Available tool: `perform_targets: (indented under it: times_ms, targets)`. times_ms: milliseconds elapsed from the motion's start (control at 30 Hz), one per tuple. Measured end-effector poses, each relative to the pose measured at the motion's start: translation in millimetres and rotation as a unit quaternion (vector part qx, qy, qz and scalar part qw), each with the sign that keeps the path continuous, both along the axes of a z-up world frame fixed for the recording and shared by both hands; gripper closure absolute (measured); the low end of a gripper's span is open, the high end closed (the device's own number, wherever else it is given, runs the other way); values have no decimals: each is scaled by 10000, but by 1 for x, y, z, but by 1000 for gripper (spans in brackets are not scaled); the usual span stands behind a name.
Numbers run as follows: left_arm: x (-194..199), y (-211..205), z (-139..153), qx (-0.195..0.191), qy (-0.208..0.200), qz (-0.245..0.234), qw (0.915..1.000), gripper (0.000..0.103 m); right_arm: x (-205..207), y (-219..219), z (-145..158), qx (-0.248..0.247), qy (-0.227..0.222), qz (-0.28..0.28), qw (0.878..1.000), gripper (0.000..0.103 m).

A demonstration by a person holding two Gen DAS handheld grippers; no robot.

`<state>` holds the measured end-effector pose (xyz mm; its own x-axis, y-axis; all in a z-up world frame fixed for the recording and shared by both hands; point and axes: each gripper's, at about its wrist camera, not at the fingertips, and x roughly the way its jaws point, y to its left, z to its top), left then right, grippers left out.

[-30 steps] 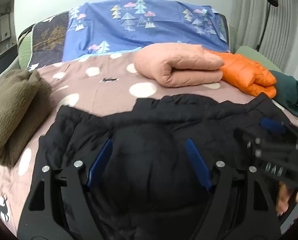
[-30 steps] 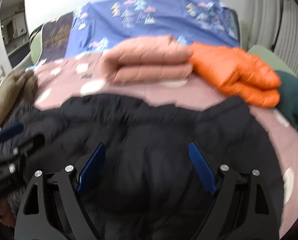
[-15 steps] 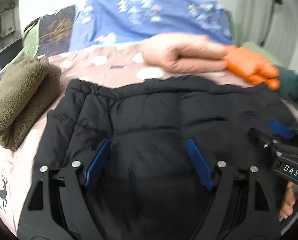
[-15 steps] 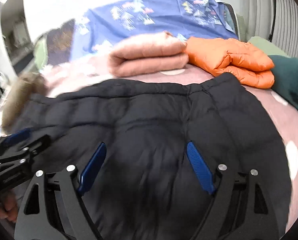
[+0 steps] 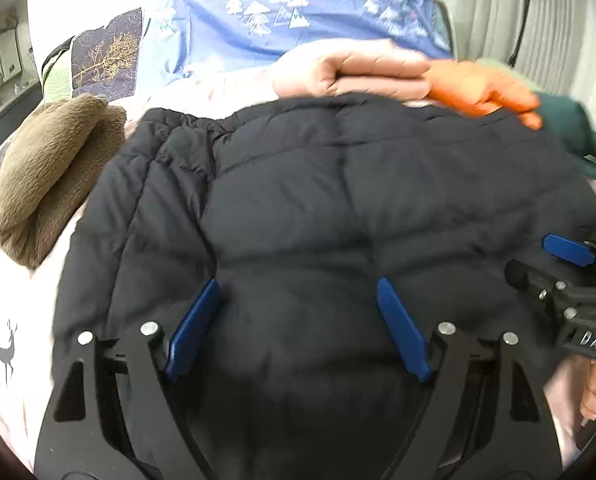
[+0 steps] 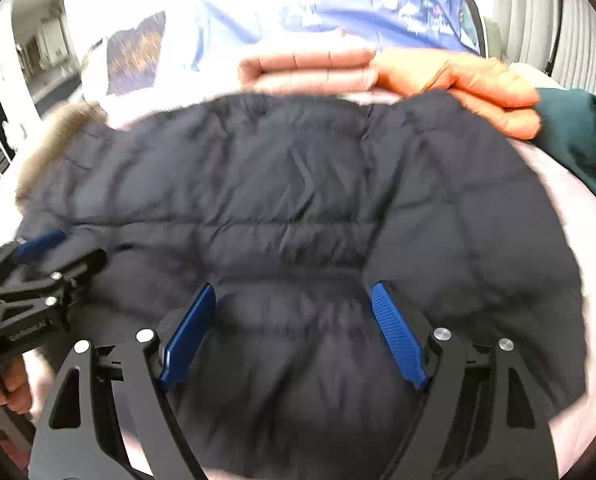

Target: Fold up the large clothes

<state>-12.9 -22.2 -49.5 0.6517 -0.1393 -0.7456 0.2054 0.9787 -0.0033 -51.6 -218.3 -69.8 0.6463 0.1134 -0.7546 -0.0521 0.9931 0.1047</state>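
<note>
A large black puffer jacket (image 5: 337,200) (image 6: 298,184) lies spread on the bed, its far edge against the folded jackets behind it. My left gripper (image 5: 298,284) hovers open over its near left part, and the quilted fabric fills the space between the blue pads without being pinched. Over the near right part my right gripper (image 6: 294,287) is open in the same way. Each gripper shows at the edge of the other's view: the right gripper (image 5: 565,252) and the left gripper (image 6: 38,244), each held by a person's hand (image 5: 593,396).
A folded pink jacket (image 5: 349,72), an orange jacket (image 5: 481,88) and a dark green garment (image 5: 573,132) line the far side. A brown fleece (image 5: 46,168) lies at the left. The pink dotted sheet (image 5: 6,320) shows at the jacket's sides, with blue tree-print bedding (image 5: 298,20) behind.
Both grippers have travelled across the jacket. Its far edge now meets the pink and orange jackets, where a strip of sheet showed before. Jaws stay wide.
</note>
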Motion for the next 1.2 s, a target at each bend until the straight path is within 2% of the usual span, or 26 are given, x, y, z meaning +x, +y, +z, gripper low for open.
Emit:
perform_targets:
  times_ms: [67,133,200,267,300,333,400,433,467,500,533,567,600,667,700,767,833,867,933,1033,1133,1200]
  targets:
    - [-17,3,2,21,-29,-126,9999,20,-14,-7,0,-104,20,39,9999,21]
    - [-25,6,-14,274,27,-182,9995,18,-15,-16,-20,-124,310,24,9994,21]
    - [-29,9,-28,232,-30,-225,9995,18,-20,-10,-29,-258,237,146,9993,20]
    - [-31,5,-22,336,8,-173,9993,19,-20,-8,-20,-264,309,153,9991,20]
    - [-33,5,-14,302,38,-159,9994,23,-20,-12,-11,-41,315,171,9993,20]
    - [-34,7,-7,191,47,-189,9996,25,-22,-21,0,235,174,179,9994,20]
    - [-41,15,13,-41,-223,-233,9995,25,-28,-33,18,237,-235,-28,9994,20]
    - [-43,21,20,39,-420,-109,9991,25,-27,-40,22,101,-388,-194,9990,20]
    - [-41,25,22,143,-519,16,9985,25,-24,-51,20,-41,-357,-422,9985,20]
    - [-35,34,19,300,-528,245,9979,28,-16,-66,7,-11,-22,-653,9979,22]
    - [-27,44,9,403,-364,471,9974,32,-10,-78,-11,198,328,-755,9964,24]
    - [-19,52,-1,473,-221,612,9968,33,-8,-84,-23,338,463,-745,9956,25]
    - [-12,63,-19,402,-104,659,9970,32,-10,-83,-28,324,324,-625,9970,25]
    - [-11,71,-25,117,-48,643,9978,31,-13,-74,-22,40,235,-535,9983,25]
    - [-11,70,-19,191,-42,668,9976,32,-12,-72,-17,-29,279,-509,9983,25]
    - [-14,67,-7,321,-39,701,9970,38,-10,-78,-3,158,320,-575,9977,25]
    - [-19,70,17,-2,-172,572,9982,40,-10,-84,20,380,64,-568,9976,25]
    - [-18,71,32,-196,-338,520,9979,39,-5,-85,32,344,-102,-556,9978,25]
    - [-7,69,49,-282,-509,459,9973,36,14,-86,47,234,-325,-474,9981,24]
    - [34,53,60,-73,-691,464,9965,35,62,-80,51,237,-274,-408,9985,24]
    - [73,46,50,-73,-454,567,9973,30,105,-74,42,527,-84,-295,9981,23]
    - [97,44,23,253,-212,640,9974,27,128,-70,16,260,35,-267,9993,14]
